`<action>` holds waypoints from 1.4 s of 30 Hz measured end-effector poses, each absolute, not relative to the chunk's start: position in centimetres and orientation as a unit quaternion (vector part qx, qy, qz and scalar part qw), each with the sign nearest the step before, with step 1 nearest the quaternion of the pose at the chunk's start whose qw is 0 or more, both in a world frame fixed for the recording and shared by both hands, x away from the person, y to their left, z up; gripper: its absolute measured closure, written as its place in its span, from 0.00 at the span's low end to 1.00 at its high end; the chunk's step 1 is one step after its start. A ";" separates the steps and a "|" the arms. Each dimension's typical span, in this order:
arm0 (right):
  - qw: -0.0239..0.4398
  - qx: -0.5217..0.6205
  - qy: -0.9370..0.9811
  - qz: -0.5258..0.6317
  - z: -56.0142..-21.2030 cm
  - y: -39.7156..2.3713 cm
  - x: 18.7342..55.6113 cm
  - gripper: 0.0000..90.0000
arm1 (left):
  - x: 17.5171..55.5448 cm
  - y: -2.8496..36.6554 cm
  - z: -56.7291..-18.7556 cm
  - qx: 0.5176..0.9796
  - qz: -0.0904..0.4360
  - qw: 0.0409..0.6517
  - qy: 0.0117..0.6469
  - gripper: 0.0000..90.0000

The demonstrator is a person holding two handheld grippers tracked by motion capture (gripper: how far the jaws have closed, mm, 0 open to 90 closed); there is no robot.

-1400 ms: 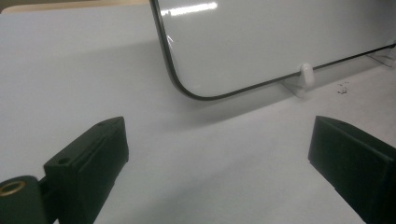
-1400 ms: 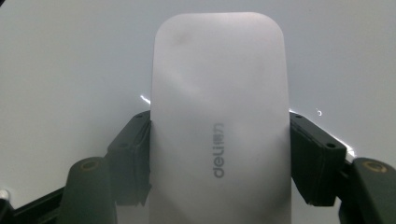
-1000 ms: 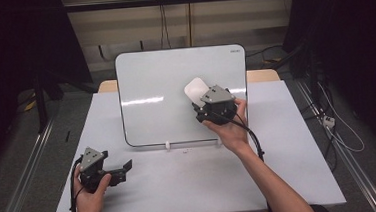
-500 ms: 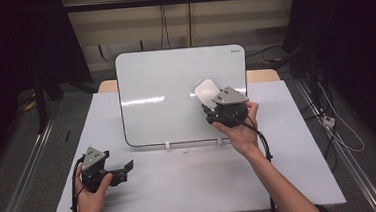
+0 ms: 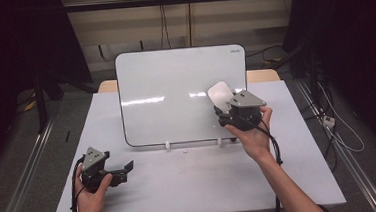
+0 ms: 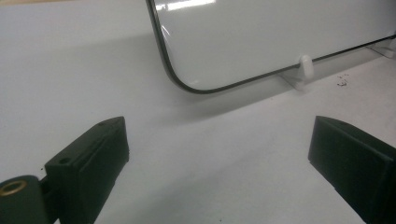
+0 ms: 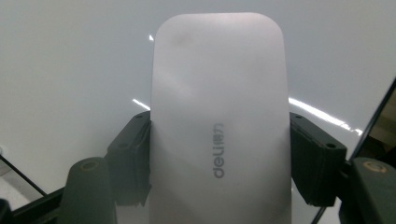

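White eraser (image 7: 218, 126) pressing against the right side of the upright whiteboard (image 5: 175, 97), clamped in the closed jaws of the right gripper (image 5: 222, 109). Left gripper (image 5: 125, 167) resting on the grey bench (image 5: 191, 181), jaws gaping wide, holding nothing.

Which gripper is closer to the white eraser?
The right. The right gripper clamps the white eraser against the whiteboard. The left gripper rests open, low on the table, far from it.
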State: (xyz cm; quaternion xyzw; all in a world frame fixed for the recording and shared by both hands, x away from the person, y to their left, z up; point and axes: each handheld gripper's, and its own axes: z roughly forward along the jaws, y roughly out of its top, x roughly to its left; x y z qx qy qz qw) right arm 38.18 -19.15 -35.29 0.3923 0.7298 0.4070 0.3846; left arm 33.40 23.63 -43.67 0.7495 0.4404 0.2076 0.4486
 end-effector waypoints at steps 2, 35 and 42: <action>0.384 0.399 0.726 0.408 -35.5 -19.6 37.9 0.35 | 33.3 23.6 -43.6 0.749 0.209 0.448 0.441 0.06; 0.385 0.430 0.724 0.377 -39.0 -21.7 36.2 0.35 | 33.3 23.6 -43.4 0.748 0.212 0.450 0.438 0.06; 0.389 0.429 0.726 0.372 -39.3 -21.4 37.0 0.35 | 33.3 23.5 -43.4 0.749 0.211 0.451 0.438 0.06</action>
